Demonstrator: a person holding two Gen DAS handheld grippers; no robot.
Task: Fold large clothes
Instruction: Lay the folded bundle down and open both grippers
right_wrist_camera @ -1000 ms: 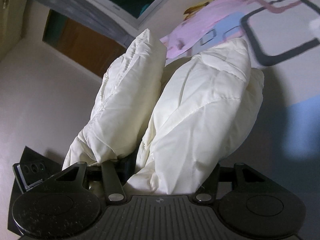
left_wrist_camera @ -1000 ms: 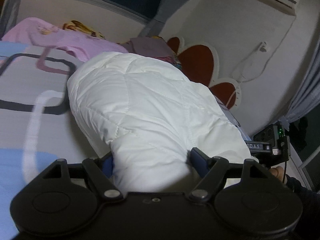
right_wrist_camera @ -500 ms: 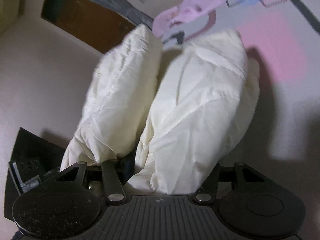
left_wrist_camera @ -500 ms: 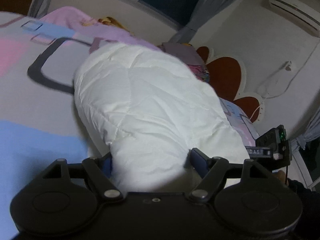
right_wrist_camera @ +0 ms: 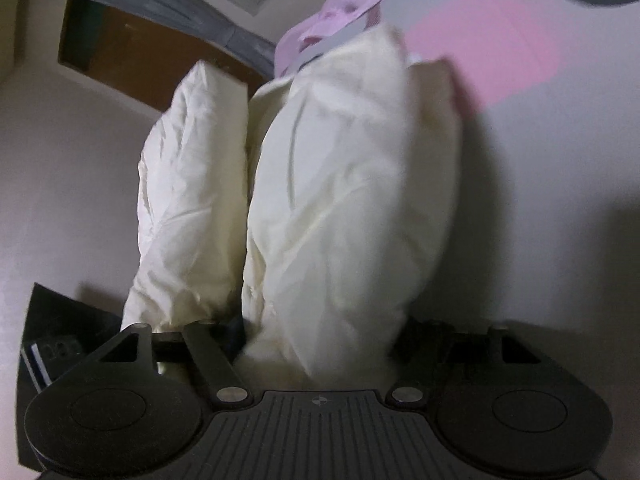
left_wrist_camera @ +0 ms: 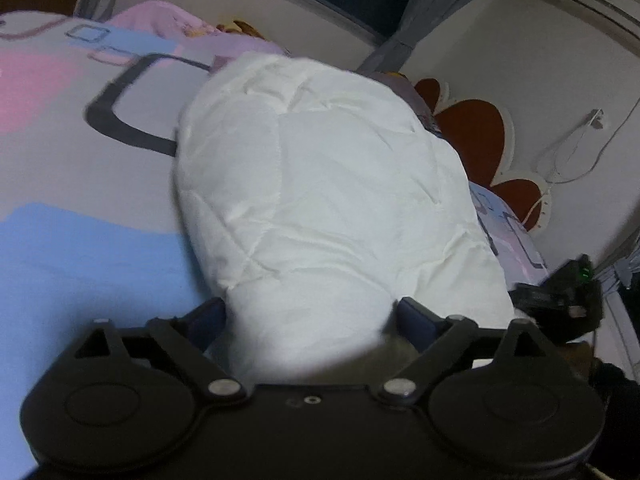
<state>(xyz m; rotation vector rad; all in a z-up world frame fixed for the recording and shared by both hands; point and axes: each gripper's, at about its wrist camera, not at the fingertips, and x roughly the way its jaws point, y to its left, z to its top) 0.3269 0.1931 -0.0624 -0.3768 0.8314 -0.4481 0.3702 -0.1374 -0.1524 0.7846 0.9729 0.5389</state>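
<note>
Garment: white quilted padded coat [left_wrist_camera: 320, 200], bunched and lifted, hanging over the bed [left_wrist_camera: 60, 240].
Left claw [left_wrist_camera: 310, 314]: closed on a thick gather of the coat; blue pads pressed into the fabric on both sides.
Right claw [right_wrist_camera: 320, 332]: clamped on a second gather [right_wrist_camera: 340, 200]; a further lobe [right_wrist_camera: 192, 200] hangs just beside it, outside the jaws.
Step in hand: judged to be carrying the held edge over to lay a fold.
Advice: keep both claws level and evenly apart so the padding lands flat, not rolled.
Open room: bare patterned sheet toward the bed's left side.
Far obstruction: pink clothes [left_wrist_camera: 168, 24] heaped at the far edge; headboard [left_wrist_camera: 472, 136] at the far right corner.
</note>
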